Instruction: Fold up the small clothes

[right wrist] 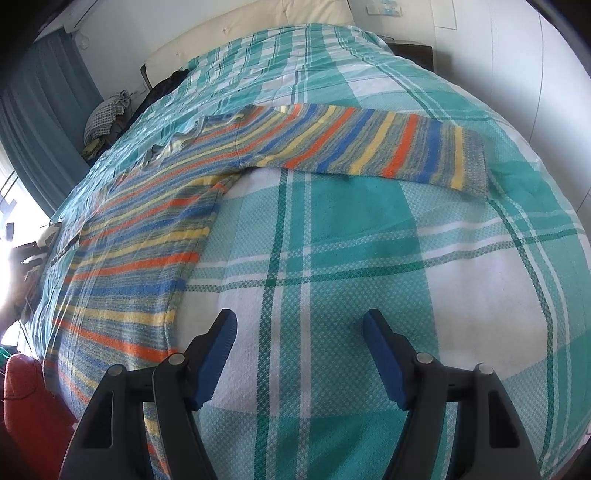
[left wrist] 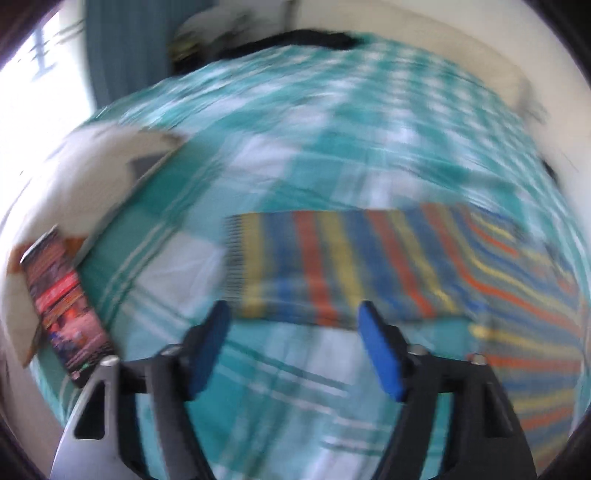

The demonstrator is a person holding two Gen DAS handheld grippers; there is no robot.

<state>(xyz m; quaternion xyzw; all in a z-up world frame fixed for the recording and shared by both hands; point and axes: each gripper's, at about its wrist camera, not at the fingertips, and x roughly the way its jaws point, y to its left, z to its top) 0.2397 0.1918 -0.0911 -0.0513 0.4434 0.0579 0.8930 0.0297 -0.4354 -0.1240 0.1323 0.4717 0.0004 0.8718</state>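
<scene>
A striped knit sweater (right wrist: 140, 236) in orange, blue and yellow lies flat on the teal plaid bedspread (right wrist: 369, 258). One sleeve (right wrist: 369, 144) stretches out to the right. My right gripper (right wrist: 299, 325) is open and empty, hovering over bare bedspread just right of the sweater's body. In the blurred left wrist view the other sleeve (left wrist: 332, 258) lies just beyond my left gripper (left wrist: 291, 314), which is open and empty above the bedspread (left wrist: 295, 147).
A white pillow (left wrist: 92, 177) and a colourful book or box (left wrist: 62, 306) lie at the left of the left wrist view. A red object (right wrist: 26, 406) sits beside the bed. Dark clothes (right wrist: 162, 85) and a cream headboard (right wrist: 258, 22) are at the far end.
</scene>
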